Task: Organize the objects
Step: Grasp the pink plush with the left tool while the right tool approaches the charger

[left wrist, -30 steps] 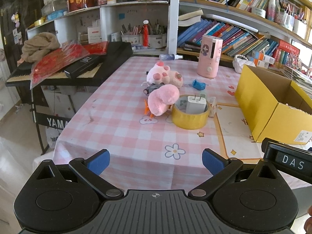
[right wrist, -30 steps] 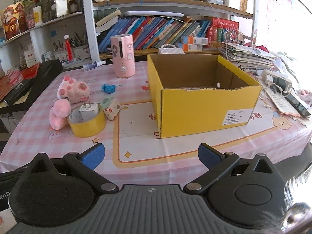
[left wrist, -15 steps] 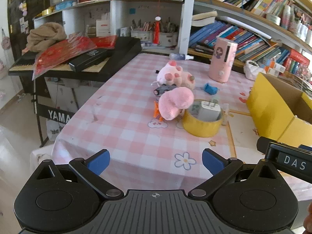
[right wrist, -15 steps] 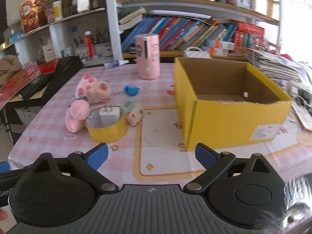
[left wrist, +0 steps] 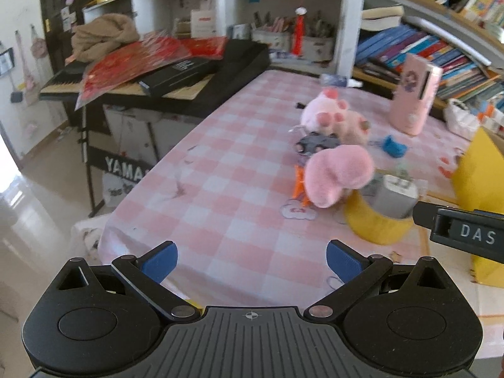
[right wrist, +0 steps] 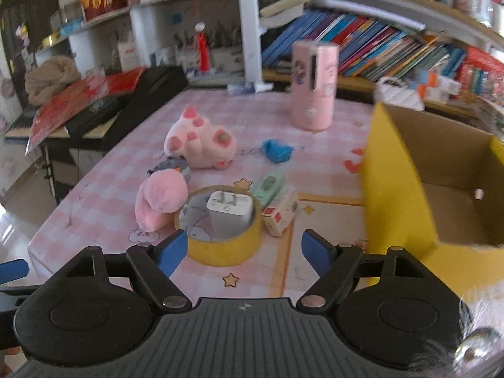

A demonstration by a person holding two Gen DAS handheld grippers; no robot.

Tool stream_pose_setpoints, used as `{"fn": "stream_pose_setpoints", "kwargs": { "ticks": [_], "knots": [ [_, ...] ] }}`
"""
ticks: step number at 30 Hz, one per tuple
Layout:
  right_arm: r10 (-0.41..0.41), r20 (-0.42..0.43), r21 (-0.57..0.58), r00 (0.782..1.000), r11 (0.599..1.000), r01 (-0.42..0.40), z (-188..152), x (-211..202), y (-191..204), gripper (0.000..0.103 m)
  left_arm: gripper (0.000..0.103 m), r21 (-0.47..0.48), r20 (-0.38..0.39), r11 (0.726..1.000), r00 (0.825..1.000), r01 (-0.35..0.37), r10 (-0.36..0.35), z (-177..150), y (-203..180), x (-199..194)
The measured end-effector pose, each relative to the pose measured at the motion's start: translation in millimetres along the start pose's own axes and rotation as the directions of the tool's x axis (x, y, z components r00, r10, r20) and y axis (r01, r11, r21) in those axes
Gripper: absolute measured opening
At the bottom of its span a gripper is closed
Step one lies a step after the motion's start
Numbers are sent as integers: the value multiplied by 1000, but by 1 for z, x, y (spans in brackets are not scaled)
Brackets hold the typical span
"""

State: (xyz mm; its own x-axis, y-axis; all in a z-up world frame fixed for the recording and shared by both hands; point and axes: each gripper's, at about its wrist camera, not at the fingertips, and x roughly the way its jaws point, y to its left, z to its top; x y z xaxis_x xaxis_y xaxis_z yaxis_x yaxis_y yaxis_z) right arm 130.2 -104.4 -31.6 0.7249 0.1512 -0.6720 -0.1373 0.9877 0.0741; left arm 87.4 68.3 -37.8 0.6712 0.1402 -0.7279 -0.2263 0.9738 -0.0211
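Light, stiff yellow tape roll (right wrist: 224, 245) with white charger (right wrist: 229, 212) loose inside, just left of the yellow box (right wrist: 397, 195): best pinched across its rim; right tool (right wrist: 242, 250) closing, empty; left tool (left wrist: 250, 261) apart, empty.

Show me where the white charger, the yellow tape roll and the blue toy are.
white charger (right wrist: 229, 212), right wrist view, front face.
yellow tape roll (right wrist: 220, 252), right wrist view, outer wall.
blue toy (right wrist: 277, 151), right wrist view, body middle.

Two plush toys (right wrist: 201, 145) (right wrist: 160, 201) — one tape roll (right wrist: 220, 249) (charger (right wrist: 228, 211) inside) — one box (right wrist: 397, 189).
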Motion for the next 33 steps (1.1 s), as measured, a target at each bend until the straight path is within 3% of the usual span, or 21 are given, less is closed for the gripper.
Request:
{"fn": "stream_pose_setpoints", "kwargs": {
  "ticks": [9, 19, 21, 24, 28, 33],
  "knots": [
    [58, -146, -43, 988, 997, -65, 10, 62, 8, 87, 102, -53, -44, 996, 997, -70, 68, 7, 10, 16],
    [121, -166, -163, 979, 975, -148, 18, 94, 14, 88, 102, -50, -50, 996, 996, -73, 70, 19, 2, 28],
    [146, -133, -134, 980, 977, -164, 26, 86, 7, 87, 102, -45, -46, 997, 997, -65, 63, 23, -2, 31],
    [192, -9, -138, 981, 972, -192, 40, 61, -3, 86, 102, -34, -41, 998, 998, -46, 45, 27, -11, 36],
    [194, 160, -136, 968, 975, -173, 60, 32, -15, 85, 102, -13, -32, 1000, 999, 1, -2, 35, -27, 45],
    [182, 234, -70, 955, 983, -170, 75, 18, -39, 82, 100, 16, -14, 1000, 1000, 11, -11, 47, -45, 60]
  ]
}}
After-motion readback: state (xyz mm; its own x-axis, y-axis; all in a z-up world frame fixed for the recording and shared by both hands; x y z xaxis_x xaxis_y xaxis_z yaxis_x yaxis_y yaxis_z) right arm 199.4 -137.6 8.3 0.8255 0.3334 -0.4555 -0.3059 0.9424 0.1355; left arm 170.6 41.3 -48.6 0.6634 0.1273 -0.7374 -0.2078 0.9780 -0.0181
